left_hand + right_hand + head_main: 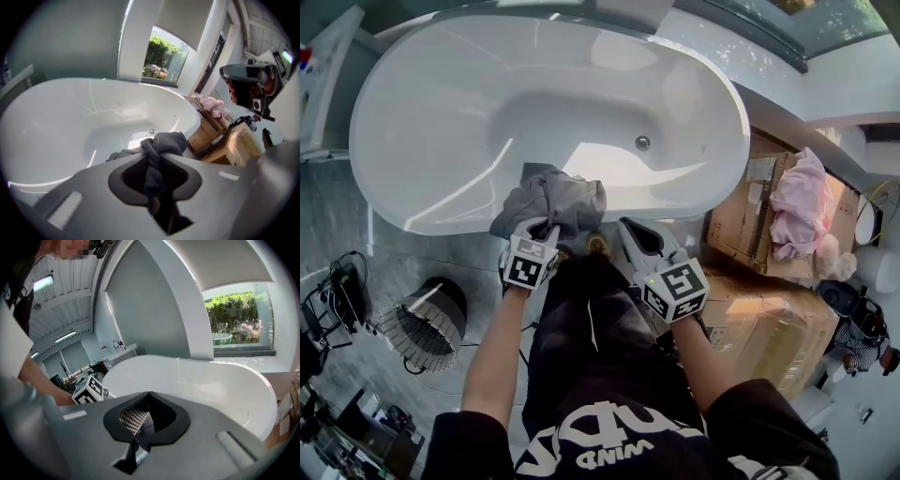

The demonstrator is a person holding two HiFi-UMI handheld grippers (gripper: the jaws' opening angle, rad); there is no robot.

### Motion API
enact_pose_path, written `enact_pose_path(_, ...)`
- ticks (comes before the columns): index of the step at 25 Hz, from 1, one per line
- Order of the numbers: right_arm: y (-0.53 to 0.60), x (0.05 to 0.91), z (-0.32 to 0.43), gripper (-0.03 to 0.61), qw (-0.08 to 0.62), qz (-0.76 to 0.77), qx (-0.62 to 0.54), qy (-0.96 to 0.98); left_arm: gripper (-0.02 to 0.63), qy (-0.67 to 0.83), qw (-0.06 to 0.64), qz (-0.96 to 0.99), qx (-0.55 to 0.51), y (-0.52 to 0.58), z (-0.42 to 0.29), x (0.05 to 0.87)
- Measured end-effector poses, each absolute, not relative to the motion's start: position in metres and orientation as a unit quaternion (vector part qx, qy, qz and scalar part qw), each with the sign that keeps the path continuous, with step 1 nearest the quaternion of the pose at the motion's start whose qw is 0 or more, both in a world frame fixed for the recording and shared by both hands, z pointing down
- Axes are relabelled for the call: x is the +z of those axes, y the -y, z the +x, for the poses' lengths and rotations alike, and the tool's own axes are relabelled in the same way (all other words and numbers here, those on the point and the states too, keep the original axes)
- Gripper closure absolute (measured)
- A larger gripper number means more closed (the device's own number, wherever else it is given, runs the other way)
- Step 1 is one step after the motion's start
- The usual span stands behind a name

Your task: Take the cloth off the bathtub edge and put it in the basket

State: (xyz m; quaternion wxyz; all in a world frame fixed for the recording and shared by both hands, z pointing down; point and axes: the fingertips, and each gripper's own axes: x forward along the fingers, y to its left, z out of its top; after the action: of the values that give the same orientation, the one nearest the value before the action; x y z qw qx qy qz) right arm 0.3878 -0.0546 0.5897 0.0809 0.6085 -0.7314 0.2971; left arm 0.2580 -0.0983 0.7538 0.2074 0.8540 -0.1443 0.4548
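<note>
The left gripper is clamped on a bunched fold of the grey cloth, which runs up between its jaws and spills out over their tips. The cloth hangs at the near rim of the white bathtub, partly draped over the inside. The right gripper is just beside it, jaws closed together on nothing. The basket stands on the floor to the left, well apart from the cloth.

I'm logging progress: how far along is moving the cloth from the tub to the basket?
Done: the left gripper has its fingers pinched on the cloth. In hand: the cloth is bunched over the bathtub rim, not carried off yet. Left: bringing it to the basket and dropping it in. The right gripper is shut and empty.
</note>
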Motion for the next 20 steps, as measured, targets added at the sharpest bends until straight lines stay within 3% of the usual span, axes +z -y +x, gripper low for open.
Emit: enact_pose_path(20,0.056,0.419,0.393,0.569,0.031,0.606,0.19,0.772,0.558,0.214,0.141,0.924,0.285,0.103,0.262,0.459)
